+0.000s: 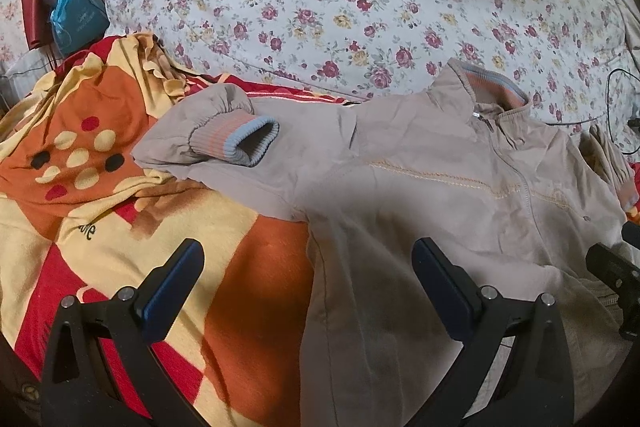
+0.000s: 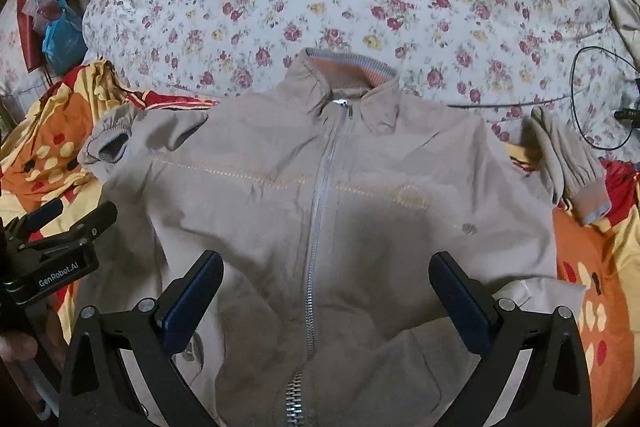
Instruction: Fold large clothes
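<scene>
Up front in the left wrist view, the left gripper [image 1: 308, 279] hangs with its two dark-blue padded fingers [image 1: 174, 285] spread wide and holding nothing, over the side seam of one beige jacket [image 1: 420, 211] and the patterned blanket [image 1: 100, 227] beneath it. The jacket is thin, crinkled fabric, lying front up on the bed; one sleeve is folded in across the chest, its ribbed cuff [image 1: 248, 141] striped grey, orange and blue. The blanket is soft, blocked in red, orange and yellow with round dots. Beyond lies one floral quilt [image 1: 340, 7], puffy, white with small roses. In the right wrist view, the right gripper [image 2: 326, 299] is likewise wide apart and empty above the jacket's lower front, straddling one metal zipper [image 2: 320, 211] closed up to the standing collar [image 2: 348, 71]. Two sleeves show, both bent inward at the jacket's sides. A black cable [image 2: 592, 99] loops over the quilt near the bed's right edge.
</scene>
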`<state>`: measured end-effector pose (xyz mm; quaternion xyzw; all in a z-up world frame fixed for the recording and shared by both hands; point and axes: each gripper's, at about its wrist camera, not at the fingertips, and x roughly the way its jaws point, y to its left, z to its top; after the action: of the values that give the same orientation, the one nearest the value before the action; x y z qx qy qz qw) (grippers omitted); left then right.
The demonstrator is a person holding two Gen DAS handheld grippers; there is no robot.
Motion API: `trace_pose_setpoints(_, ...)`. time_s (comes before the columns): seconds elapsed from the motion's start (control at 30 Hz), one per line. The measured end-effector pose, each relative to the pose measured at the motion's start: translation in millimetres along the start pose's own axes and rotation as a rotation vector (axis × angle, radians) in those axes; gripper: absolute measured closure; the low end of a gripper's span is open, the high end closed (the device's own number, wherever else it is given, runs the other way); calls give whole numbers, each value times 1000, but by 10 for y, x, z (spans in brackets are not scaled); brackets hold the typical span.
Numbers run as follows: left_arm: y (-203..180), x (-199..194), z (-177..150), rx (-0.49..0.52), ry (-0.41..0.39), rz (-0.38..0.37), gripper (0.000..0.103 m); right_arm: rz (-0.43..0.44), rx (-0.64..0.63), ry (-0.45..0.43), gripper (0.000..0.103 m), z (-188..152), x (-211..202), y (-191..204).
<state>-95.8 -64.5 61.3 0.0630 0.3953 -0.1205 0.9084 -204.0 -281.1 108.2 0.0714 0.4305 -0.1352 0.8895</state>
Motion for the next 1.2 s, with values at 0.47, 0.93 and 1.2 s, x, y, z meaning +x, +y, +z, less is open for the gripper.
trace_pose_setpoints(0.47,27,24,0,-9,6,8,0,6,-4,-16,0,23,-102,-2)
trace_pose_setpoints(0.93,32,21,14,-9,9,13,0,6,0,-14,0,17,-81,23)
trace_pose_setpoints(1.2,44,23,14,-6,13,16,0,15,5,3,0,-9,-30,28)
